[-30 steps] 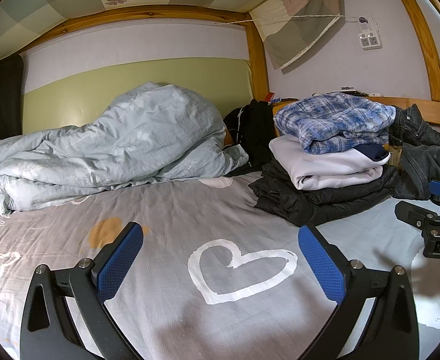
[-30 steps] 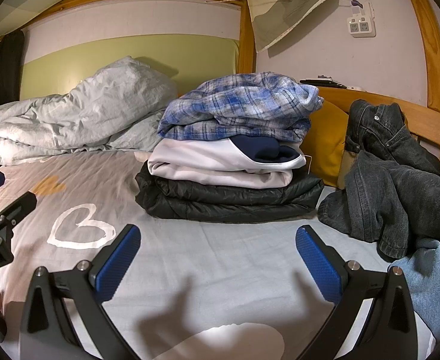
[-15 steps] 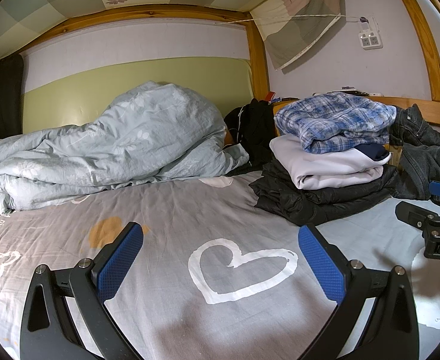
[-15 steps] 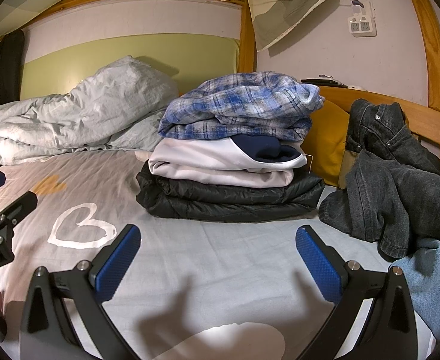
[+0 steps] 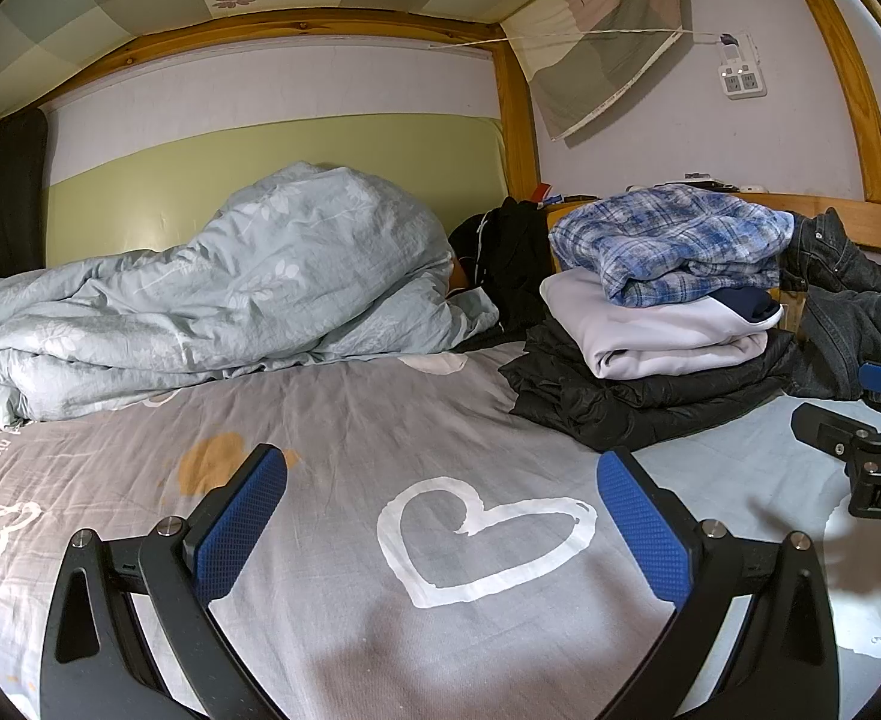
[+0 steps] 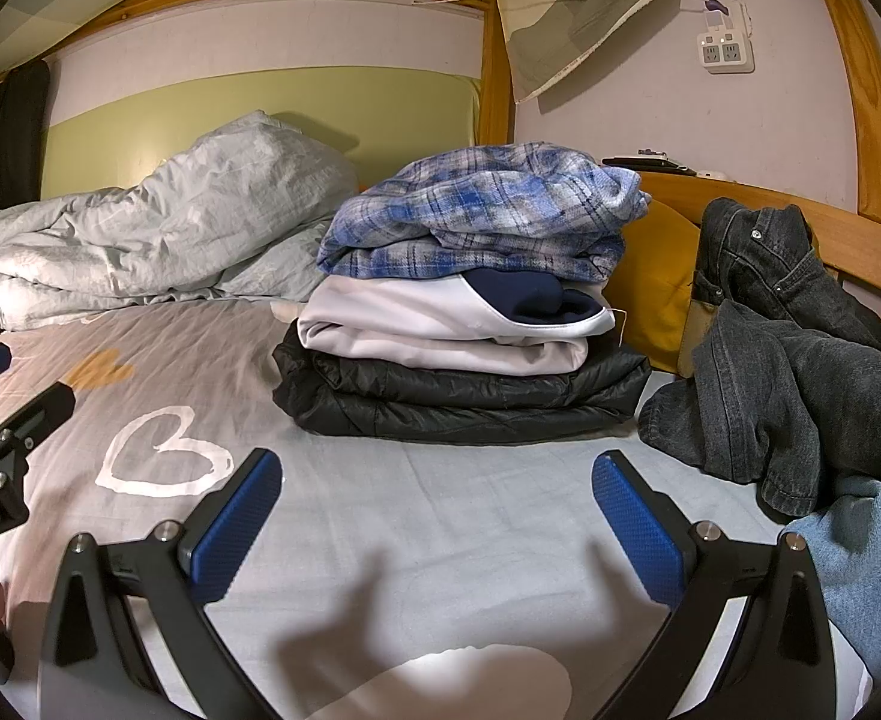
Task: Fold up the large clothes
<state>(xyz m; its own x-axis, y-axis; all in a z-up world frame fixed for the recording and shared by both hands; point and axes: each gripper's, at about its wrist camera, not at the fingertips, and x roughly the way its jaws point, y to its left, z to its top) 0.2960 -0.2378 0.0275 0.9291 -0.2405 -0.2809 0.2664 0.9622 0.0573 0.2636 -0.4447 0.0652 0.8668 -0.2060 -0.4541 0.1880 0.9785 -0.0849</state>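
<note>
A folded stack stands on the grey heart-print bedsheet [image 6: 380,498]: a blue plaid shirt [image 6: 488,210] on a white and navy top [image 6: 440,330] on a black puffer jacket [image 6: 458,396]. The same stack [image 5: 662,312] sits at mid right in the left wrist view. Dark unfolded jeans [image 6: 788,360] lie crumpled to its right, with light blue denim [image 6: 860,558] below them. My right gripper [image 6: 437,516] hovers open over bare sheet in front of the stack, holding nothing. Over the white heart, my left gripper [image 5: 440,516] is open and empty too.
A rumpled pale blue duvet [image 5: 212,294] is heaped along the far wall. A yellow pillow [image 6: 656,282] and a wooden rail [image 6: 860,234] stand behind the stack. Black clothing [image 5: 506,264] lies in the corner. A power strip [image 6: 725,51] hangs on the wall.
</note>
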